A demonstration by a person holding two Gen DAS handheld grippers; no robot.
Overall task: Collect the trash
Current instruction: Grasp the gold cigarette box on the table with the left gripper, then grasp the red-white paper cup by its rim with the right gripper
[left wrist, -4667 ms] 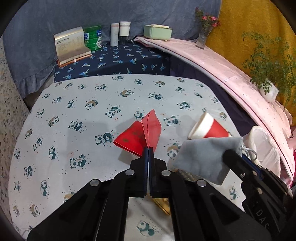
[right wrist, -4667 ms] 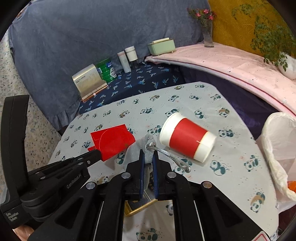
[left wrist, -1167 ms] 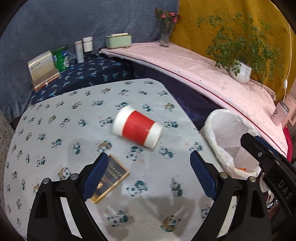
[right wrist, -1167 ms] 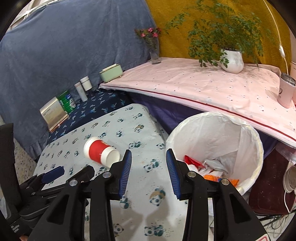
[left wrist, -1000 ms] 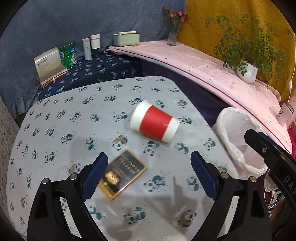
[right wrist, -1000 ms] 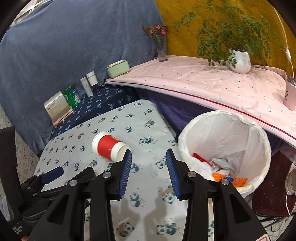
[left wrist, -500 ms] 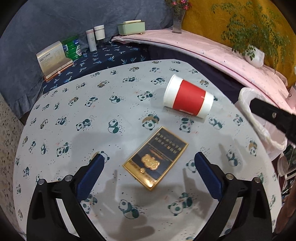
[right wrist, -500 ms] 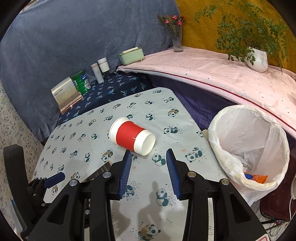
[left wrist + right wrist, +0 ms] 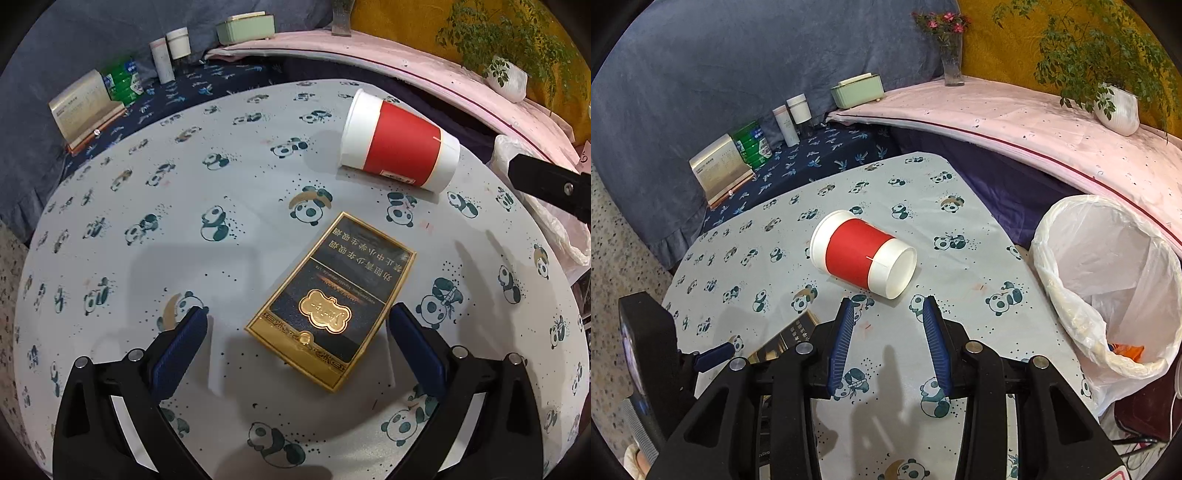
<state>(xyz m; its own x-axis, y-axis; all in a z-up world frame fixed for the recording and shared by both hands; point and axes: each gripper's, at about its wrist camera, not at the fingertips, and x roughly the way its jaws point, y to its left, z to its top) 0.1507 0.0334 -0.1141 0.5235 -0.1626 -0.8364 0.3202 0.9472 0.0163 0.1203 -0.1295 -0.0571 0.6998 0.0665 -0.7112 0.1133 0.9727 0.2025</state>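
So two bits of trash left on the panda-print surface (image 9: pixel 229 258): the black and gold box (image 9: pixel 332 299) lying flat just below centre of the left wrist view, and the red and white paper cup (image 9: pixel 862 258) on its side a bit above centre of the right wrist view. Left gripper (image 9: pixel 297 341) has its jaws spread wide and empty, with the box's near end sitting in the gap between them, not touched yet. Since the box lies at an angle, I'd twist the wrist so the pads line up with its long edges, then come down low enough to catch the thin sides, otherwise the jaws will probably just skate over the top. Right gripper (image 9: pixel 888 338) is only partly open, nothing in it, pointing at the cup's open mouth from just short of it. That gap looks too narrow to go round the body, so either open up more or pinch the rim wall. Cup's light and can roll, so close gently. White-lined bin (image 9: pixel 1108 280) is waiting at the right edge, just off the surface.
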